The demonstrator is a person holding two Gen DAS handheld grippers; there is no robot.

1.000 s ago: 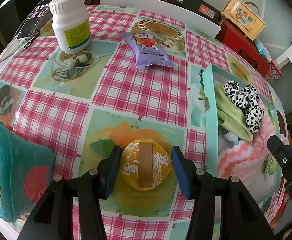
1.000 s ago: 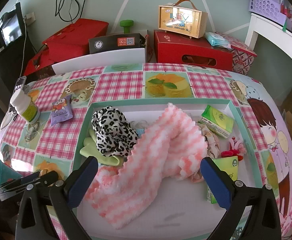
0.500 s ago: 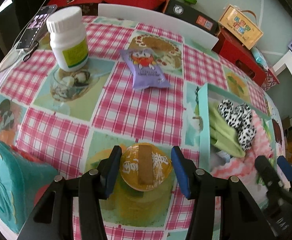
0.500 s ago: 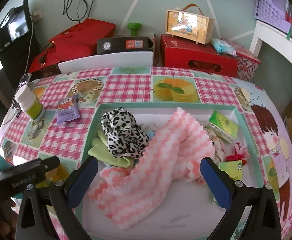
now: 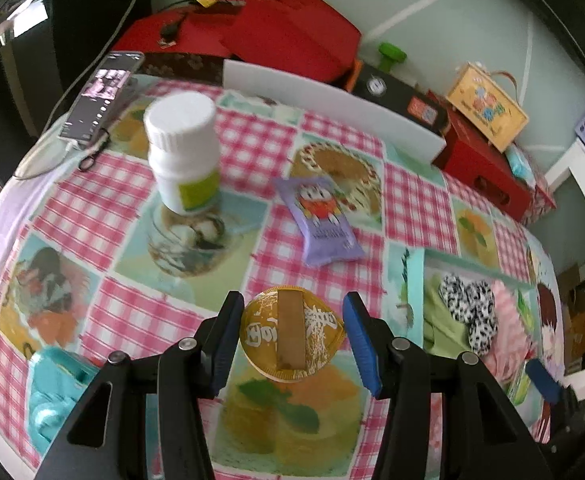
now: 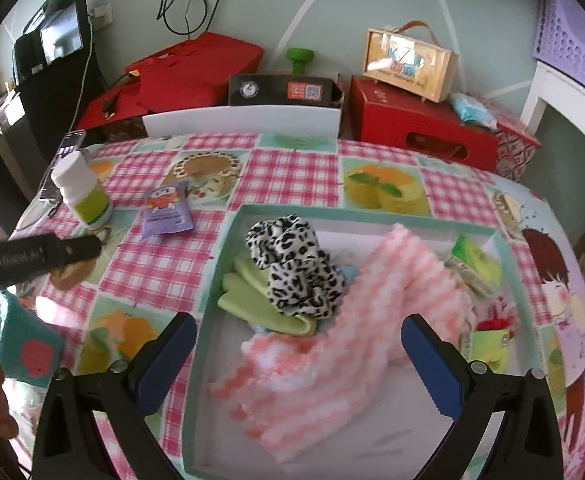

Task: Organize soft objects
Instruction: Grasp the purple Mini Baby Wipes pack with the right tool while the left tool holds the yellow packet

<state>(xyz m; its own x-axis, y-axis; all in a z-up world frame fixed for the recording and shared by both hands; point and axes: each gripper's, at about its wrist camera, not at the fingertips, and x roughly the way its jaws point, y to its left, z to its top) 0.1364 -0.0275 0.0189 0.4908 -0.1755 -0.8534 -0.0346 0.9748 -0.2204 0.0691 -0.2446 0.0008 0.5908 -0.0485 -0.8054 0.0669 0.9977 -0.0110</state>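
A round golden packet with a tan strip across its lid hangs above the checked tablecloth, and my left gripper is shut on its sides. In the right wrist view the same packet shows under the dark left gripper body. My right gripper stands wide open above a teal-rimmed tray, holding nothing. Below it lies a pink-and-white striped towel. A leopard-print cloth rests on a green cloth in the tray's left part.
A white bottle and a purple snack packet stand on the table beyond the left gripper. A teal bag lies at the near left edge, a phone at the far left. Green tissue packs sit in the tray's right side.
The left gripper has risen with the golden packet off the table, and the table looks farther away. The right gripper stayed open and drifted slightly left over the tray.
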